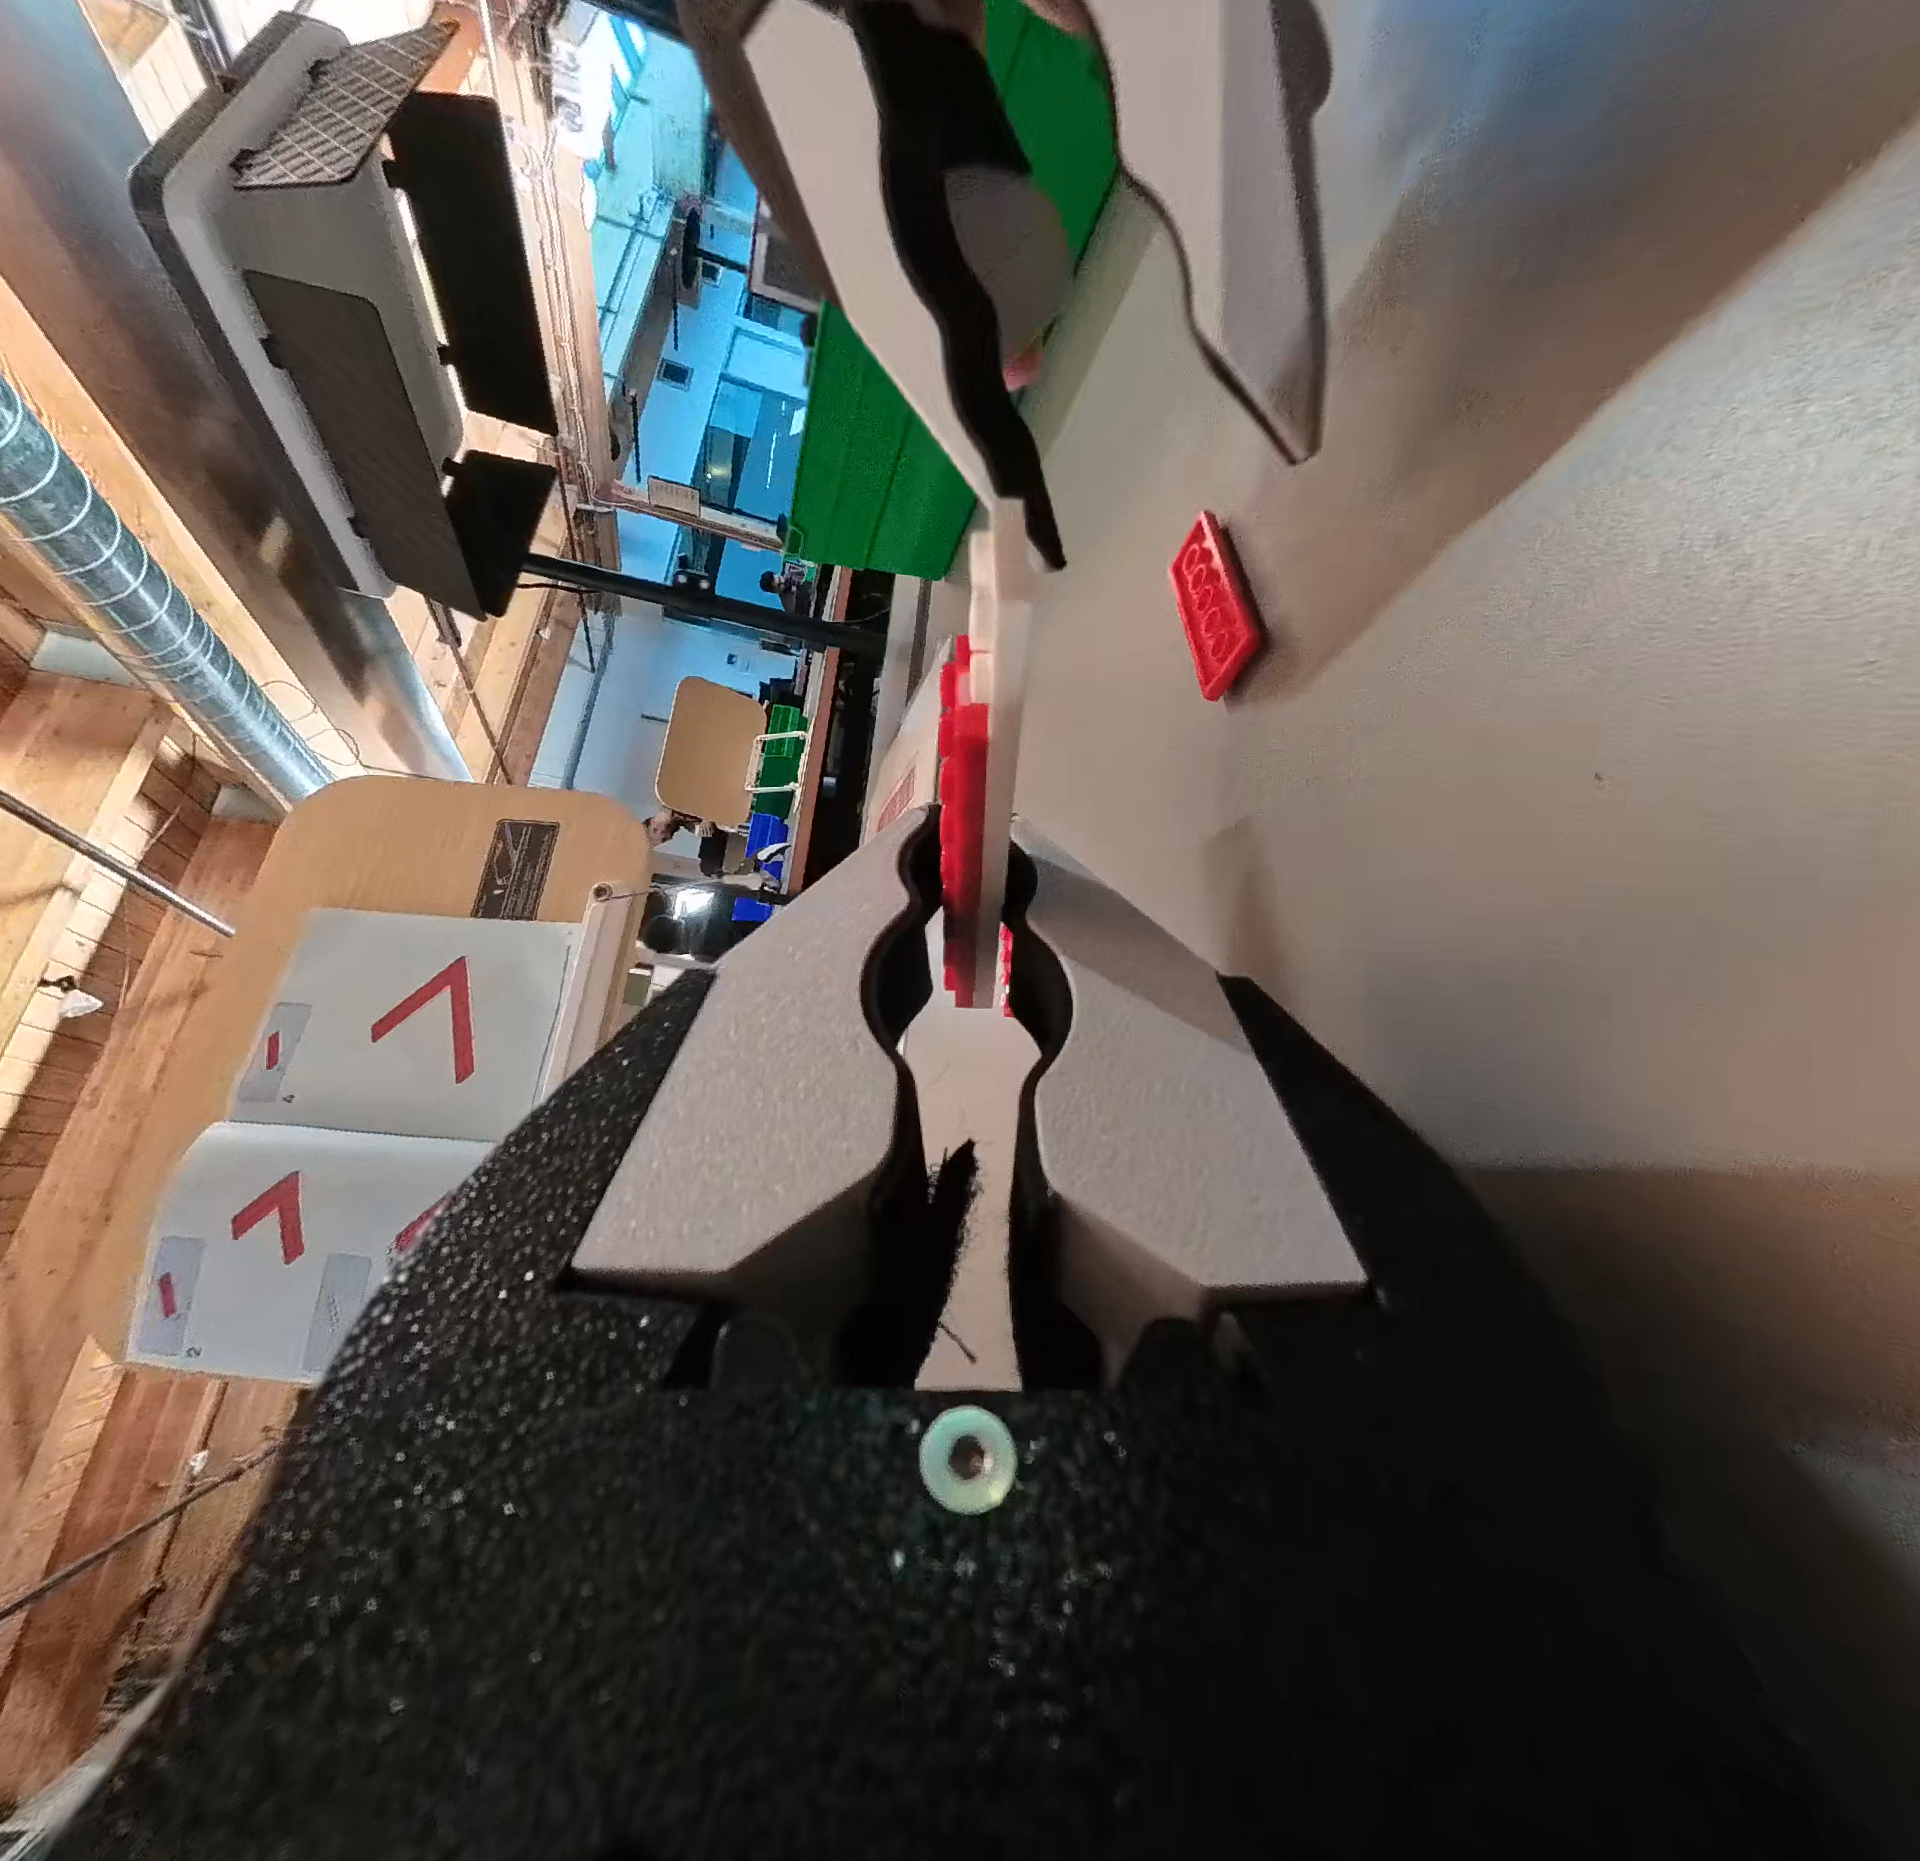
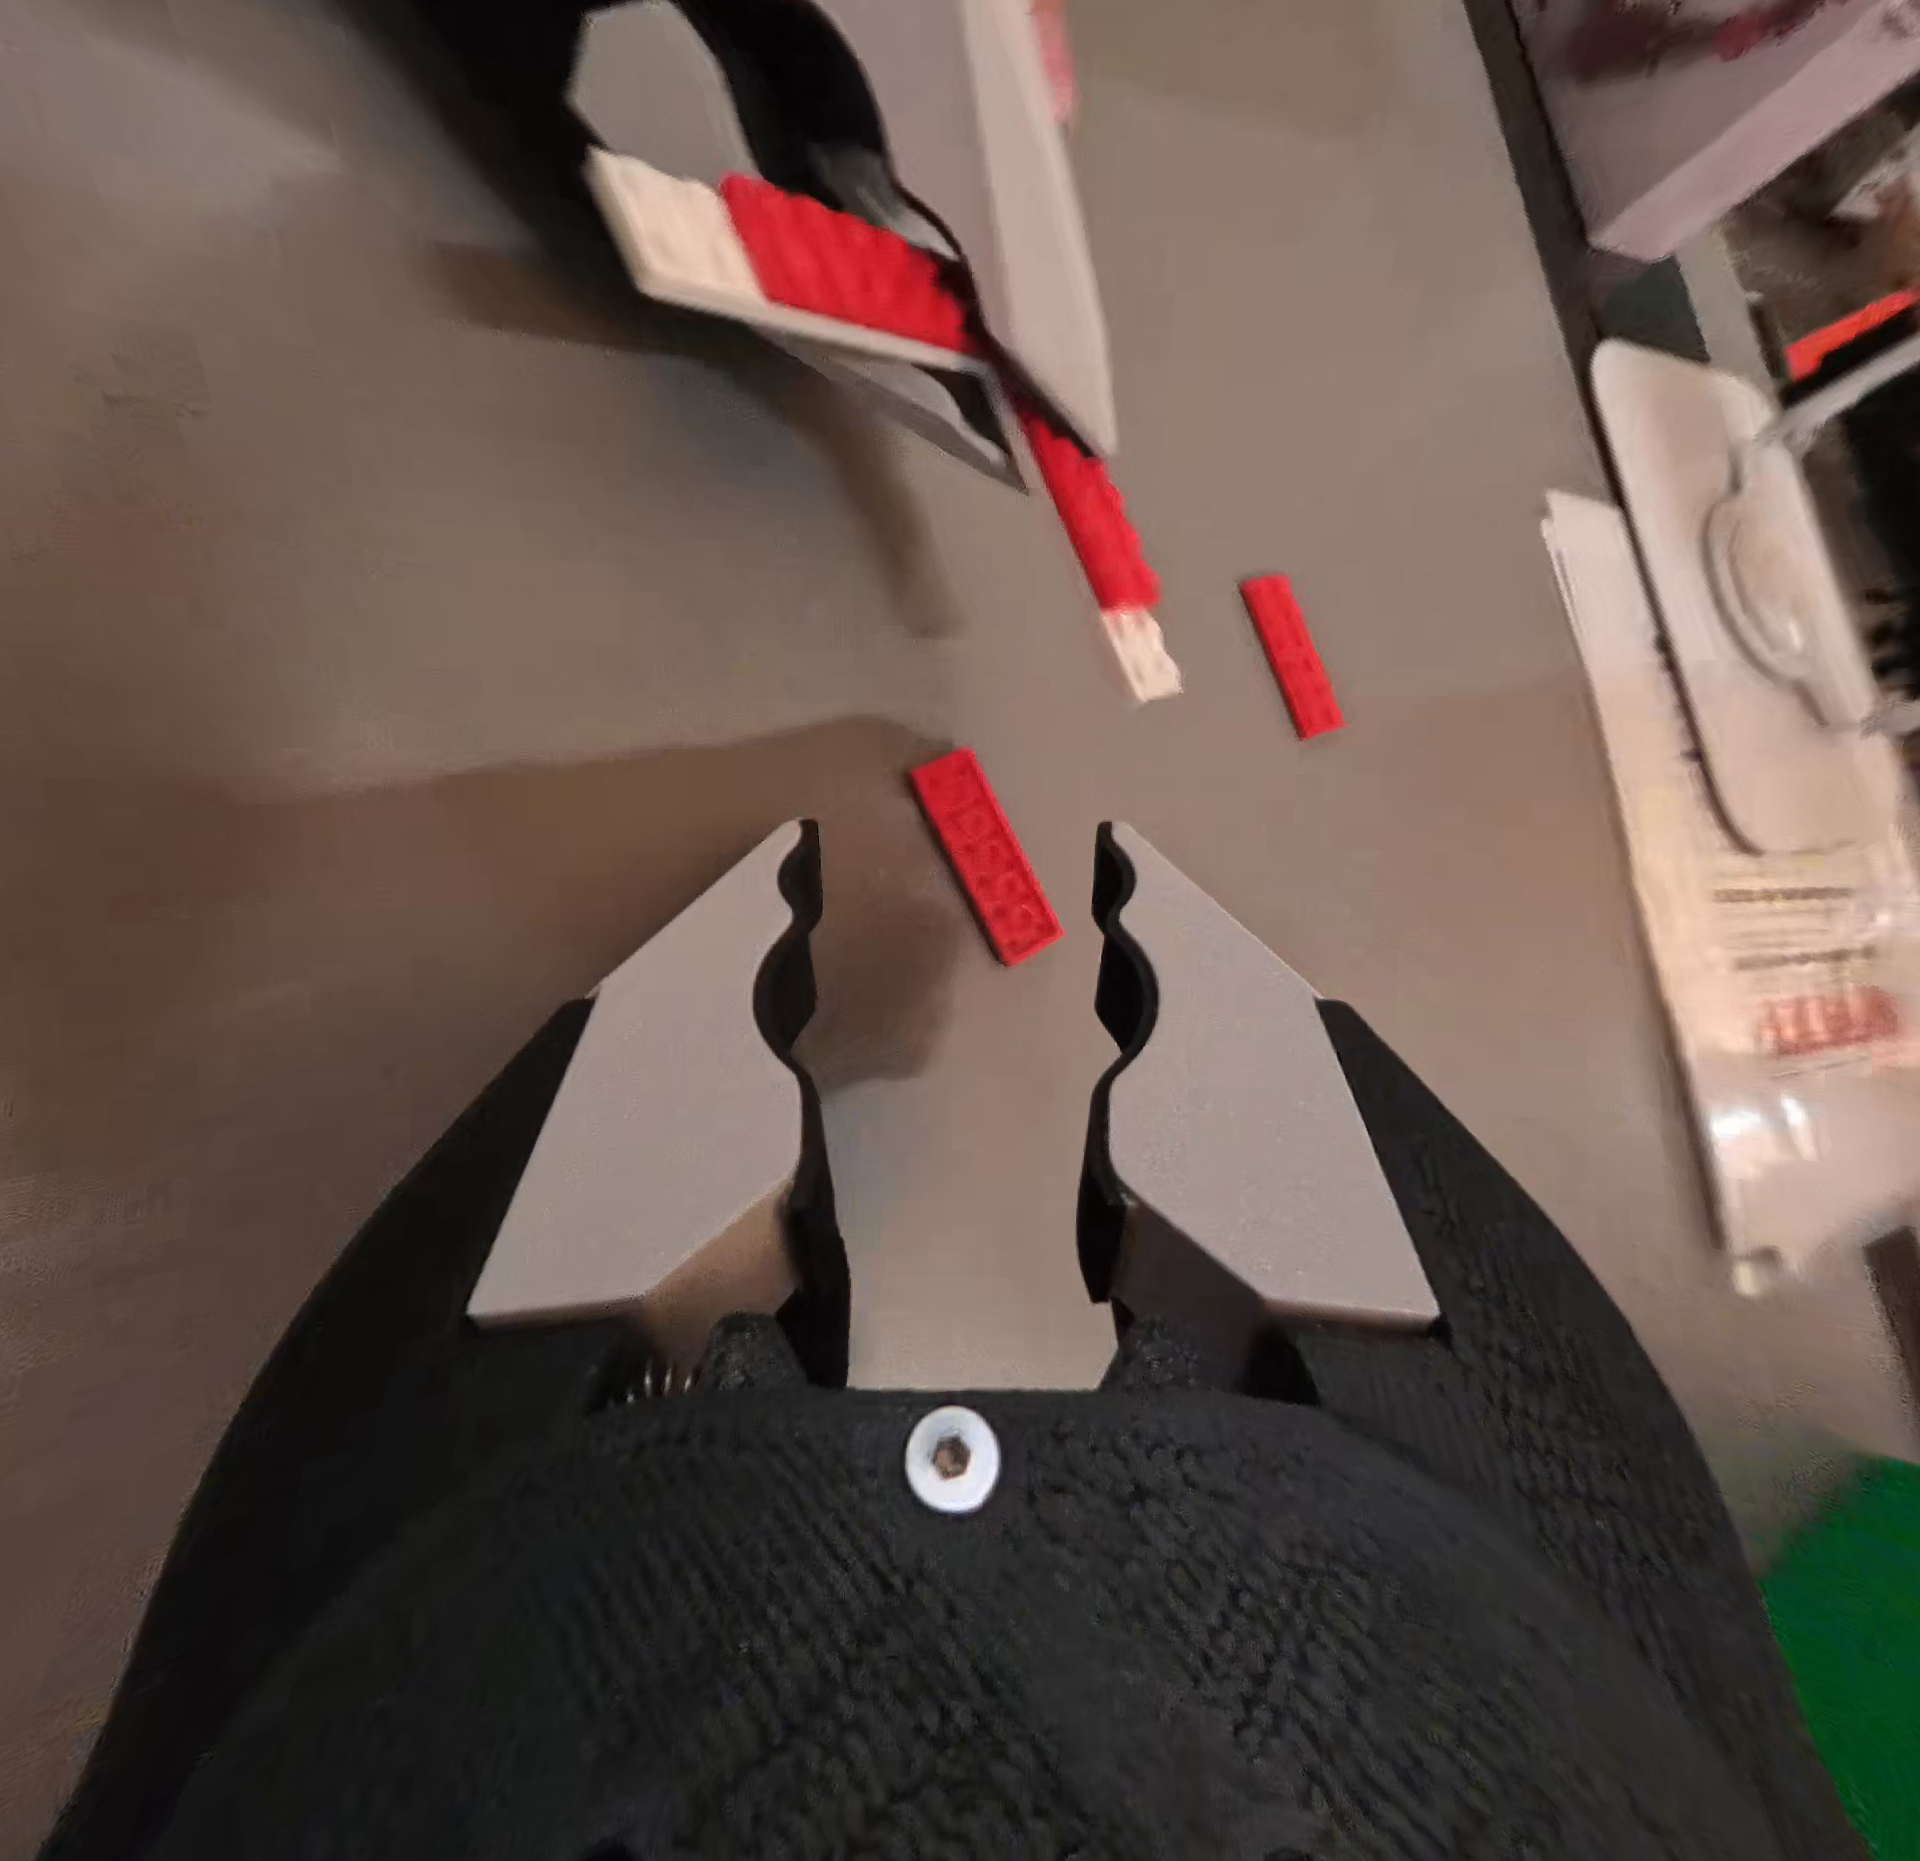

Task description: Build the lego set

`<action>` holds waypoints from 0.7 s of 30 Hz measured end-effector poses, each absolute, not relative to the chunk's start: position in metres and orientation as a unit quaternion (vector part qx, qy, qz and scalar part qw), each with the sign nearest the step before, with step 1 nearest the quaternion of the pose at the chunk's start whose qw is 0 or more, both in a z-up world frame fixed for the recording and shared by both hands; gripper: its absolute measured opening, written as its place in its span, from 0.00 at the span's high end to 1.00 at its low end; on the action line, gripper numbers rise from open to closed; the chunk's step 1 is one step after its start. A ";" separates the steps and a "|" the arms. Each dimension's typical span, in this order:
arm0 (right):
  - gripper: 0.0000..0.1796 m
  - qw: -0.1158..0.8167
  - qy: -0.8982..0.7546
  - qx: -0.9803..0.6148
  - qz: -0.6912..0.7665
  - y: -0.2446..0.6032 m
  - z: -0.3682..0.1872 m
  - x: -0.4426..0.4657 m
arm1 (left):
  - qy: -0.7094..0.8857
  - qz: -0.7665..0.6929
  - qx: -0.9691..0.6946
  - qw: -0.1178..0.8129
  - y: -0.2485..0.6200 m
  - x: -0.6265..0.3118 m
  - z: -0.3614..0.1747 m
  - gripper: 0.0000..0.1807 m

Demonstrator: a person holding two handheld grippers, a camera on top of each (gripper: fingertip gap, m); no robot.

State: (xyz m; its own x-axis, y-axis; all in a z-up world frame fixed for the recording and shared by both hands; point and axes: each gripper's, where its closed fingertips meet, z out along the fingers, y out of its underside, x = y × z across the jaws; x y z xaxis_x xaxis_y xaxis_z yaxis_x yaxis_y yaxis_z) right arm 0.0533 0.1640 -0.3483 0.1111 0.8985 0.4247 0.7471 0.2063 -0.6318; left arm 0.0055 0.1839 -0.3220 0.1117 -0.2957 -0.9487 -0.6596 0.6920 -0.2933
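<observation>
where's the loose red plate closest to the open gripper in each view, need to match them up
left wrist view: probably the red plate lying right of centre on the grey table, beside the far gripper.
right wrist view: the same red plate lies at centre, just ahead of the open right gripper.
shared landmark: the white and red lego assembly clamped in the left gripper.

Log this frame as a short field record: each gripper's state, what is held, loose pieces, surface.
left gripper: shut on the red and white plate assembly, holding it off the table
right gripper: open, empty, above the nearer red plate
loose pieces: nearer red plate lying studs down; farther red plate beside the assembly's white end
surface: grey table
background: white box at the table edge, blurred
</observation>
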 end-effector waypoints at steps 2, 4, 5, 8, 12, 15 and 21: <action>0.76 0.387 -0.650 -0.642 0.126 0.172 -0.354 0.061 | 0.656 0.137 -0.366 0.646 0.183 0.004 -0.323 0.97; 0.76 0.360 -0.631 -0.667 0.163 0.178 -0.357 0.066 | 0.661 0.135 -0.361 0.644 0.181 0.004 -0.325 0.97; 0.76 0.349 -0.624 -0.674 0.186 0.179 -0.357 0.066 | 0.664 0.133 -0.360 0.642 0.180 0.004 -0.326 0.97; 0.78 0.308 -0.630 -0.674 0.233 0.179 -0.359 0.067 | 0.674 0.122 -0.355 0.637 0.176 0.005 -0.328 0.97; 0.84 0.256 -0.669 -0.661 0.222 0.181 -0.371 0.071 | 0.679 0.109 -0.356 0.633 0.173 0.005 -0.330 0.97; 0.92 0.238 -0.685 -0.653 0.218 0.179 -0.373 0.068 | 0.682 0.105 -0.356 0.631 0.173 0.004 -0.331 0.97; 0.92 0.287 -0.717 -0.624 0.119 0.189 -0.363 0.073 | 0.673 0.081 -0.372 0.634 0.173 0.002 -0.327 0.97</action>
State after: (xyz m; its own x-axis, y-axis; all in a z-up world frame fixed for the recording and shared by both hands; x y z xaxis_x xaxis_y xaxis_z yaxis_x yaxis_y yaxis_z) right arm 0.0730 0.1888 -0.3627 -0.0552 0.9632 0.2632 0.8266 0.1919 -0.5290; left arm 0.0022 0.1733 -0.3274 0.0814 -0.3969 -0.9142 -0.6037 0.7102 -0.3621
